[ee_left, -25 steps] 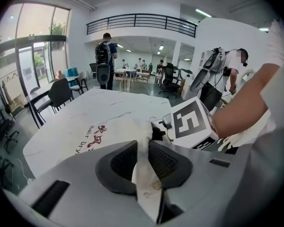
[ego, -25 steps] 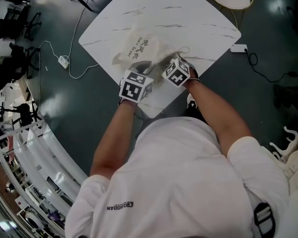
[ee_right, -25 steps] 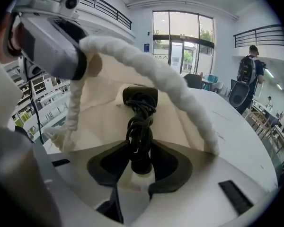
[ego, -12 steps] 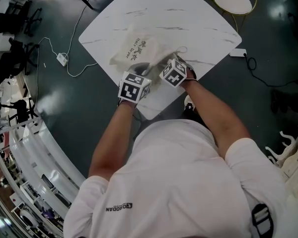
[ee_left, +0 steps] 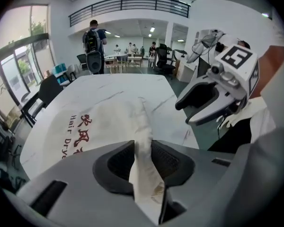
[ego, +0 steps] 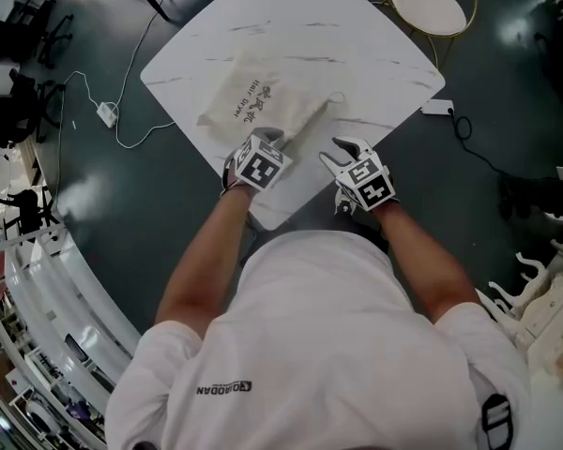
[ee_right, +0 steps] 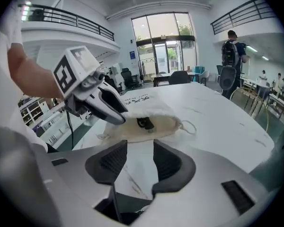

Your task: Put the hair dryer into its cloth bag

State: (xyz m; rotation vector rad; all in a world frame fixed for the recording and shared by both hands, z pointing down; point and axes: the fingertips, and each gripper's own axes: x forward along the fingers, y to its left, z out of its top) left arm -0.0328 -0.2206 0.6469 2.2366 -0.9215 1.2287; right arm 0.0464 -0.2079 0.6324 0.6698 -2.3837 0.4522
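Note:
The cream cloth bag (ego: 263, 104) with red print lies on the white marble table (ego: 375, 54). In the right gripper view the bag (ee_right: 149, 111) bulges, and a dark part of the hair dryer (ee_right: 144, 123) shows in its mouth beside a drawstring loop (ee_right: 190, 126). My left gripper (ego: 269, 139) is at the bag's near end. Its jaws (ee_left: 141, 148) have just been opening, and a fold of the bag's cloth (ee_left: 143, 126) still stands between them. My right gripper (ego: 342, 154) is off the bag to the right; its jaws (ee_right: 139, 150) have just been opening and are empty.
The table's near corner (ego: 272, 221) is just below both grippers. A round stool (ego: 432, 7) stands beyond the far right edge. A power strip with cable (ego: 106, 112) and a white plug block (ego: 436, 108) lie on the dark floor. A person with a backpack (ee_left: 92, 41) stands far off.
My right gripper has left the bag's mouth and swung right and back toward me. The left gripper has sunk toward the table, and the bag now lies flatter.

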